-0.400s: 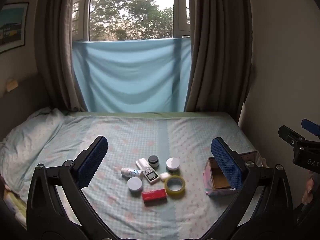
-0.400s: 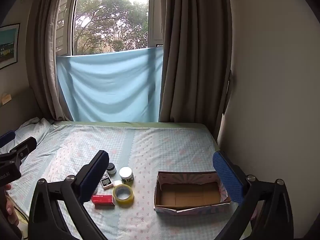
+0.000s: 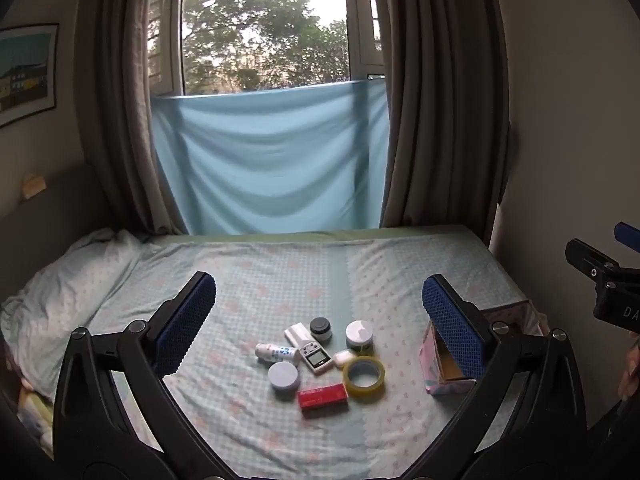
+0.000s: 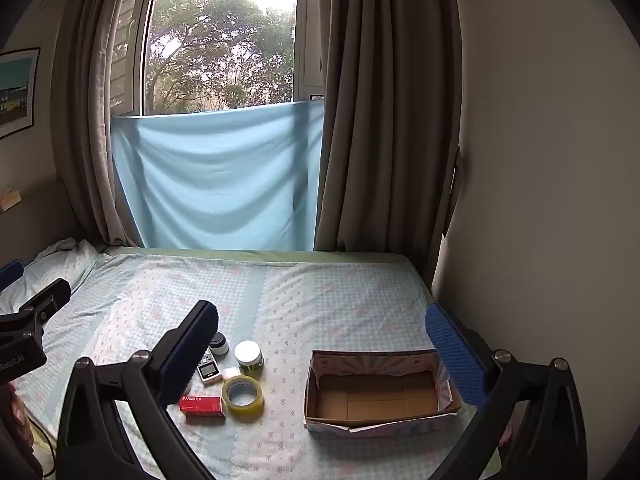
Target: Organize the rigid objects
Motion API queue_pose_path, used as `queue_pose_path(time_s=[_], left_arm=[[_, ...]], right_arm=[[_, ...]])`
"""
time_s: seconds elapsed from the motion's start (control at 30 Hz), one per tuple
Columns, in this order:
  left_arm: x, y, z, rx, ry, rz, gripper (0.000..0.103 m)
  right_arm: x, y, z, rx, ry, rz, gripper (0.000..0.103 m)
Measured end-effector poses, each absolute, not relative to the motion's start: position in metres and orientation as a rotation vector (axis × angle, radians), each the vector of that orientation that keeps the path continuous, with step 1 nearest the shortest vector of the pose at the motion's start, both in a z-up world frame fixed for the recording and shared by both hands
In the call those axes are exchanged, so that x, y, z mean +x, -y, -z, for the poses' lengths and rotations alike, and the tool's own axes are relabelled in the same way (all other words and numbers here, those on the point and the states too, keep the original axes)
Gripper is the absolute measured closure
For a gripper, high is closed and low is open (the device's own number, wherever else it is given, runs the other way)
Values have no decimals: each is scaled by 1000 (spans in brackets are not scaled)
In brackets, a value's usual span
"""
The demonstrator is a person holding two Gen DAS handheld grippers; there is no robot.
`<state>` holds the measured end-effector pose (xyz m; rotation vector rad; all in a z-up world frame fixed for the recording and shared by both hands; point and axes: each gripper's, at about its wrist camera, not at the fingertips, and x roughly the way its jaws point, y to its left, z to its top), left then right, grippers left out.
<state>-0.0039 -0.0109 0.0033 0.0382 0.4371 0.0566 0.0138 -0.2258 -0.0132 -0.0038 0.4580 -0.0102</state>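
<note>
Cardboard lines the one open box at the right of the bed, and it holds nothing yet, so I judge the sorting has not begun: I hold both tongs above the near edge, sizing things up. My left gripper and my right gripper each stand spread wide with nothing between the pads. Left of the box, well apart from it, lies the cluster to be packed, nine pieces by my count: one roll of yellowish tape, one red carton, three round jars, namely a white-lidded one, a dark-lidded one and a pale grey one, then one small white bottle lying on its side, one pocket scale, one white block and one small white case. Next I need to lower one gripper onto an outer piece, likely the tape or red carton, and square the pads across it.
</note>
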Motion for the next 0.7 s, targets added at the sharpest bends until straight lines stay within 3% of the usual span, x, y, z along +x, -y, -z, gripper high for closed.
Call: queue_pose_path(time_s=[0.7], left_arm=[[-5,11,-6,32,-425,-48,0]], right_arm=[[14,230,9,15,-452,25,0]])
